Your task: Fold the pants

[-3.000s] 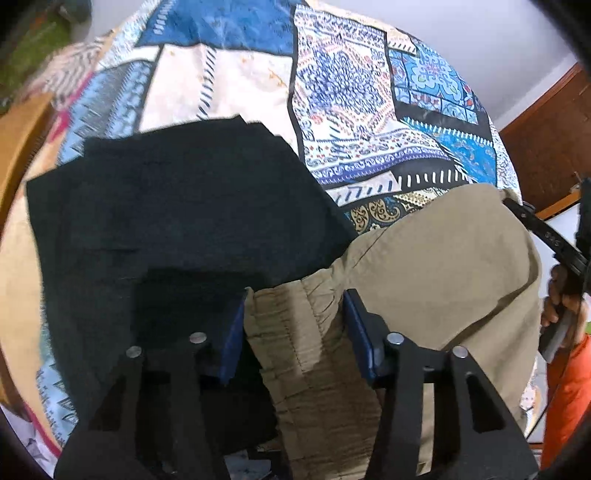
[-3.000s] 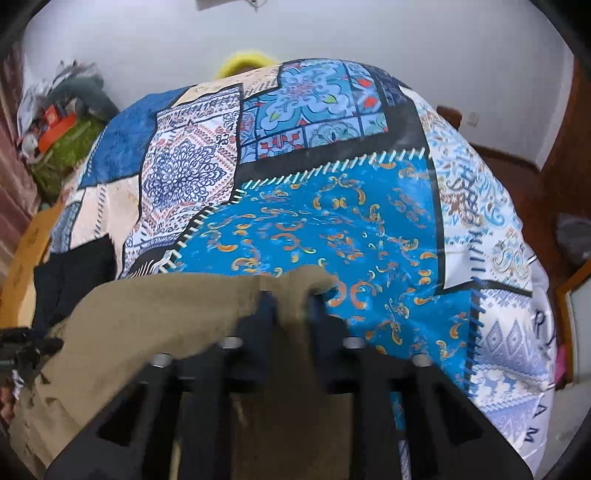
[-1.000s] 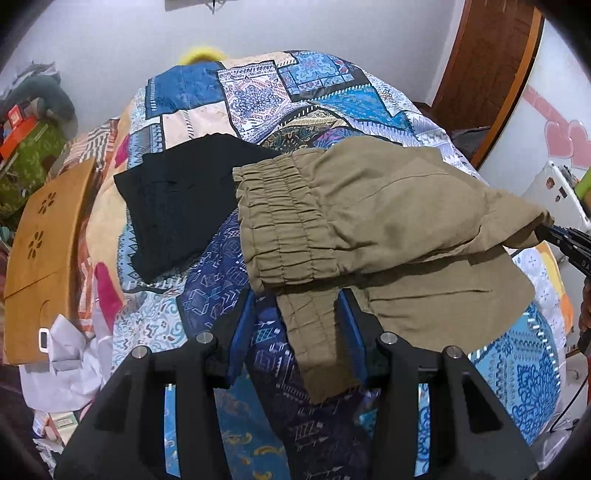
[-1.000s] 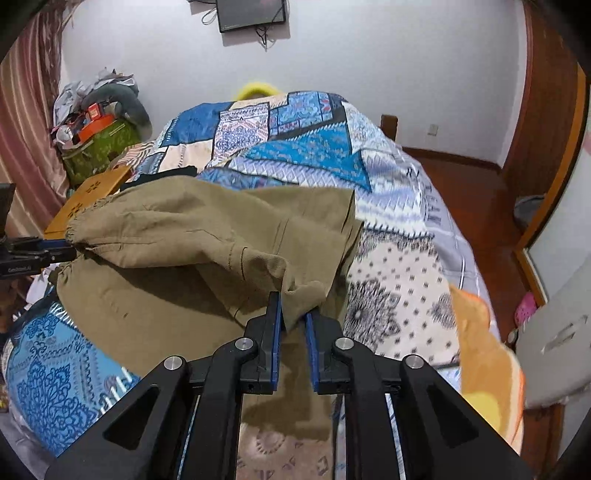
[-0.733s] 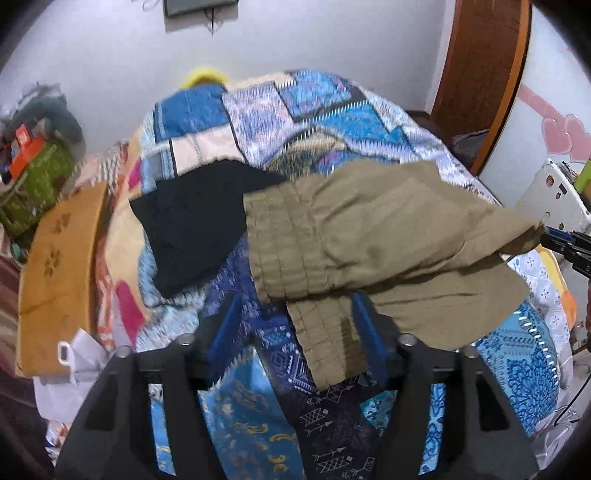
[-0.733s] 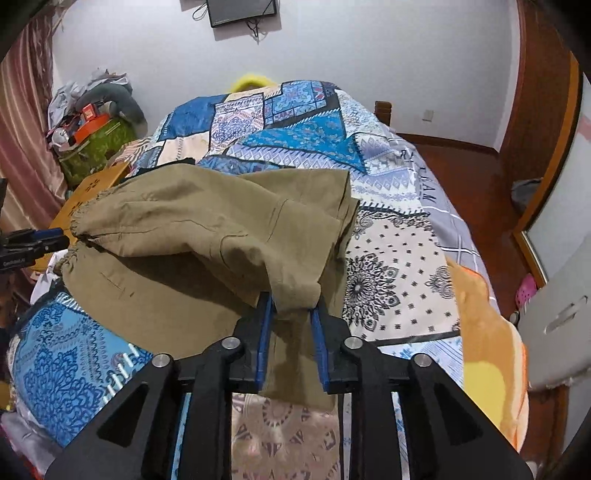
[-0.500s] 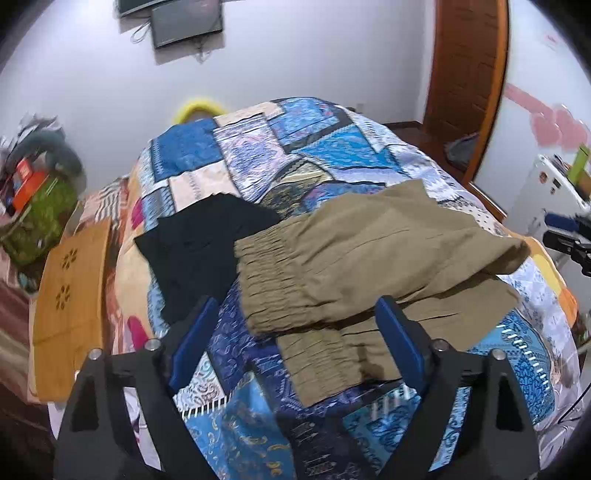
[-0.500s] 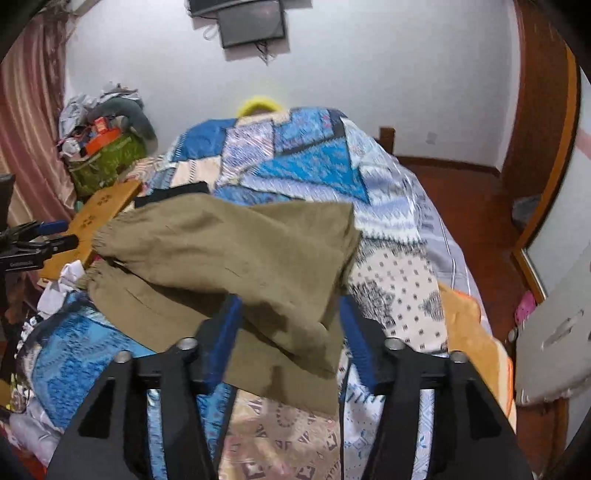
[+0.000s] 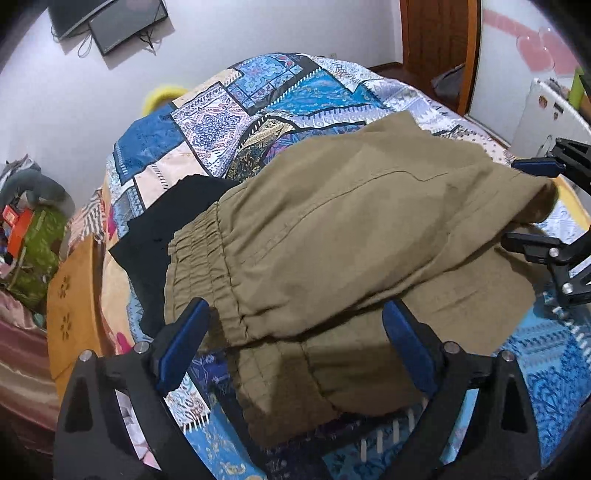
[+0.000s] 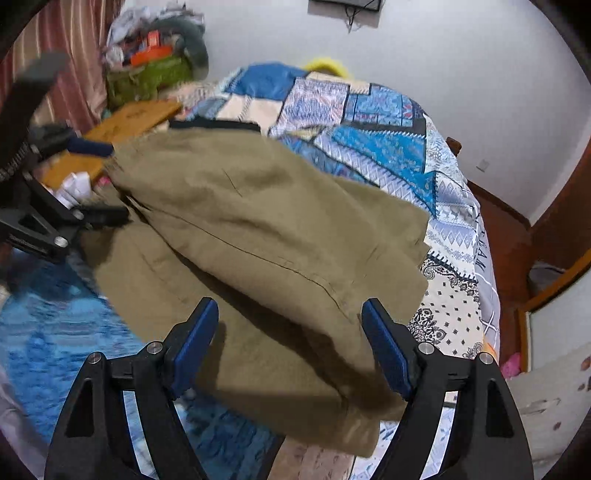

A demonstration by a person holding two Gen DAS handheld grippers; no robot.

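Observation:
Khaki pants [image 9: 332,240] [image 10: 258,236] lie on the patchwork bedspread [image 9: 266,88] [image 10: 373,110], one half folded over the other, elastic waistband at the left in the left wrist view. My left gripper [image 9: 295,339] hovers over the waistband end, its jaws opening wide, blue pads clear of the cloth. Over the leg-end my right gripper [image 10: 288,343] is also opening, nothing pinched between its pads. Each gripper shows at the edge of the other's view: the right gripper [image 9: 532,201] and the left gripper [image 10: 96,181].
A folded black garment [image 9: 162,229] lies beside the waistband. A wooden board [image 9: 70,295] and cluttered bags [image 10: 155,74] sit off the bed's left side. A wall-mounted screen [image 9: 125,22] hangs at the head. Wooden floor and door frame [image 10: 517,229] are on the right.
Both grippers let go of the khaki pants and opened wide. They drew back from the cloth, and the folded top layer now rests on the lower one.

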